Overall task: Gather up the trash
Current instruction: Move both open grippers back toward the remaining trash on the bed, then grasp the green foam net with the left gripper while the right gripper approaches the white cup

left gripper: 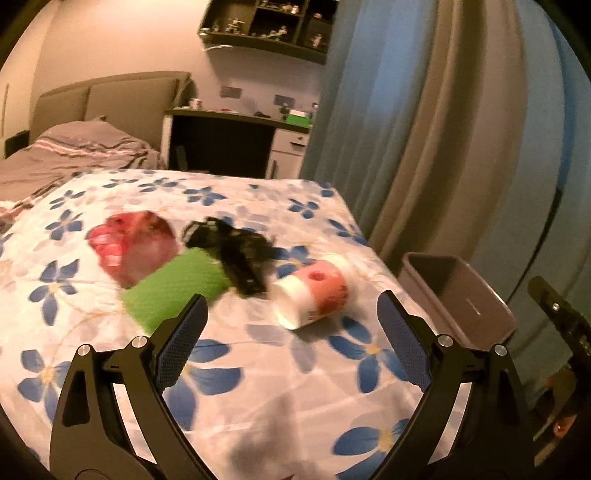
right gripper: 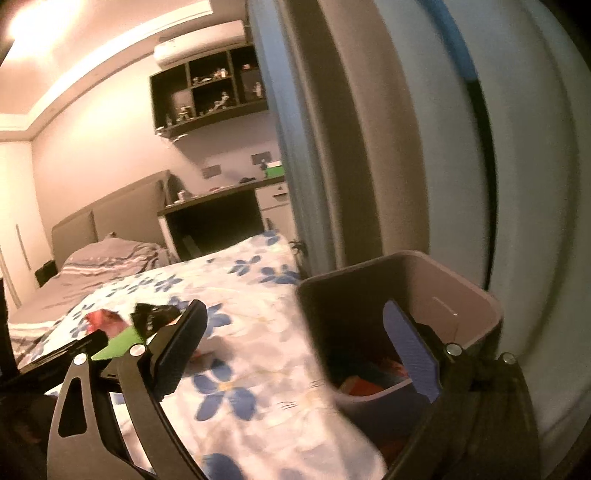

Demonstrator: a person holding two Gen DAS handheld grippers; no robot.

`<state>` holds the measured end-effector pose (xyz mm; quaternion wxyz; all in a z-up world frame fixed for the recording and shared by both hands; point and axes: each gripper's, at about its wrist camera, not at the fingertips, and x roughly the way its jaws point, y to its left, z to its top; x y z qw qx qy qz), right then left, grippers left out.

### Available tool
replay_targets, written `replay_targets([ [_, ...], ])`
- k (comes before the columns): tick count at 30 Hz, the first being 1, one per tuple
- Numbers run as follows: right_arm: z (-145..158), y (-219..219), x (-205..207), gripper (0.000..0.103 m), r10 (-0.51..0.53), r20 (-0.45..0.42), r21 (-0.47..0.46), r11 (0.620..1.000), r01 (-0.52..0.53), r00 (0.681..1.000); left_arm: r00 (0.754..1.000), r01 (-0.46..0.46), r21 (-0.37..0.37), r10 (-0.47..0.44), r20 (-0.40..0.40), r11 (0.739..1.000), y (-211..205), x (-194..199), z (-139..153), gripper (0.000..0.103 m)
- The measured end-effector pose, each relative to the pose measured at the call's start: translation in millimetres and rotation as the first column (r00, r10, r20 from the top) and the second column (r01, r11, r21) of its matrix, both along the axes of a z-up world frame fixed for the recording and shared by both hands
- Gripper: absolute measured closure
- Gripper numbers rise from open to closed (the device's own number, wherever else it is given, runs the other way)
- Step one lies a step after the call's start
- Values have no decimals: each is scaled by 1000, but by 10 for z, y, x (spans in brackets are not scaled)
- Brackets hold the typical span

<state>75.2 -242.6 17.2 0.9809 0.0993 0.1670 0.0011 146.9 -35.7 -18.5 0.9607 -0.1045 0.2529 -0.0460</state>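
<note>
The bed cover (left gripper: 258,387) is white with blue flowers. It sits in a bedroom. Behind it are a grey bed (left gripper: 74,155), a dark desk (left gripper: 236,122) and a shelf (left gripper: 266,26) high on the wall. A long curtain (left gripper: 424,129) hangs at the right side of the cover.

Four bits of trash lie on the cover, all left of the bin (left gripper: 458,295). Farthest from the bin is a red wrapper (left gripper: 133,243), crumpled into a lump. Next is a green pack (left gripper: 177,288), flat, with its long side running from near-left up to far-right. Its far end meets a black wrapper (left gripper: 236,254). That one is long and thin, and its near end points toward the cup (left gripper: 314,291). The cup is closest to the bin. It is white and pink and lies on its side, with one end facing near-left. The picture is blurry, so which end cannot be told.

The bin stands just off the cover's right edge. Some coloured trash (right gripper: 369,376) is inside it.

The left gripper (left gripper: 291,332) is spread wide over the cover, holding nothing. The right gripper (right gripper: 295,347) is spread wide too, empty, right at the bin's rim.
</note>
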Motion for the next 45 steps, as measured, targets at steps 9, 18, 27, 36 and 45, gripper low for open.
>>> replay_targets([
  [9, -113, 620, 82, 10, 118, -46, -29, 992, -120, 992, 991, -136, -1, 136, -12, 991, 653, -234, -61, 11],
  [18, -230, 1058, 204, 10, 203, -87, -45, 977, -207, 975, 981, -190, 7, 190, -32, 982, 1040, -293, -100, 11],
  [27, -264, 1180, 341, 10, 223, -109, -55, 972, -230, 969, 987, -122, 27, 125, -99, 992, 1050, 121, -231, 11],
  [36, -344, 1230, 532, 10, 240, -148, -76, 965, -253, 960, 970, -56, 14, 57, -236, 998, 1046, 622, -530, 18],
  [45, -448, 1300, 744, 10, 259, -188, -96, 955, -280, 948, 943, -27, 16, 31, -333, 1000, 1017, 867, -679, 58],
])
